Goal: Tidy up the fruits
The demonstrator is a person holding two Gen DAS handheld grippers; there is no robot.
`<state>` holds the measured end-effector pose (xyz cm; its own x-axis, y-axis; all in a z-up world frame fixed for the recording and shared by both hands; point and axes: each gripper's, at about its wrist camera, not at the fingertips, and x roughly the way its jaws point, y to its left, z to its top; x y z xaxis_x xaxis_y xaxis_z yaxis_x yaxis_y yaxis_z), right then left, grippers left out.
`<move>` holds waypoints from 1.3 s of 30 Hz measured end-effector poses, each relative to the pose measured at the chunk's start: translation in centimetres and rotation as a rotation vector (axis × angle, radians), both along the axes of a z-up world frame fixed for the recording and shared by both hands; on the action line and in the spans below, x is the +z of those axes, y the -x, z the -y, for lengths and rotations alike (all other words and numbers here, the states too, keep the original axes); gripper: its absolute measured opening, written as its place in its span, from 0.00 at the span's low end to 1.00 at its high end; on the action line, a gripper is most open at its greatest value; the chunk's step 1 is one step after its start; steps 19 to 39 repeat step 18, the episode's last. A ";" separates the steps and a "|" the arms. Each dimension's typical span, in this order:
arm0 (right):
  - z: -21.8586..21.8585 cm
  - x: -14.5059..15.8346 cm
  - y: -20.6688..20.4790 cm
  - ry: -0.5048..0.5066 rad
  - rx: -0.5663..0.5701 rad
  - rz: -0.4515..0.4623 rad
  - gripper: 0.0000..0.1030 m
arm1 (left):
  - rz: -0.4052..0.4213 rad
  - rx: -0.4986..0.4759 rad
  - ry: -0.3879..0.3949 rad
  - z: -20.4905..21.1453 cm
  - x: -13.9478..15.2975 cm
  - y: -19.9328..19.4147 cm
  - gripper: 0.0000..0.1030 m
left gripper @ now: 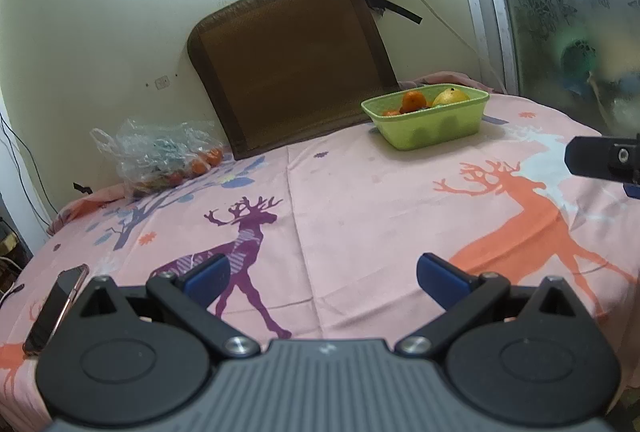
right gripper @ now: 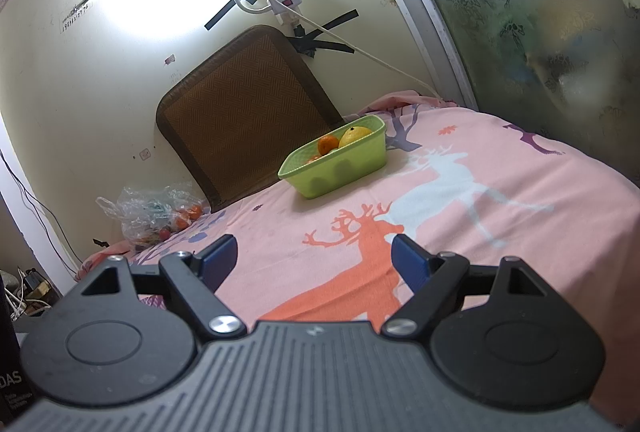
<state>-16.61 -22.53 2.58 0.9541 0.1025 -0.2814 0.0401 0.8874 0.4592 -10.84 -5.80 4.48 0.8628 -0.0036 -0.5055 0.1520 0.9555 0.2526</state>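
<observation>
Both tools empty, jaws wide: left tool (left gripper: 322,272), right tool (right gripper: 314,258), hovering over the pink deer-print bedsheet (left gripper: 360,199). Green basket (left gripper: 426,119) sits near the brown mat (left gripper: 292,59), already holding an orange (left gripper: 412,100) and a yellow fruit (left gripper: 451,96). Plastic bag (left gripper: 160,155) left of the mat, well apart from the basket, with small orange fruits inside. Phone (left gripper: 56,308) at the sheet's near-left edge. Fruits likely light, round, prone to roll and bruise; grip across the middle, gently. Bag is flimsy, slippery.
</observation>
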 end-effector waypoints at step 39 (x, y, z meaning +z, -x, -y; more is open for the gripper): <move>-0.1 -0.2 0.1 -0.001 -0.003 -0.002 0.83 | -0.047 -0.014 0.019 0.1 -0.3 -0.3 1.00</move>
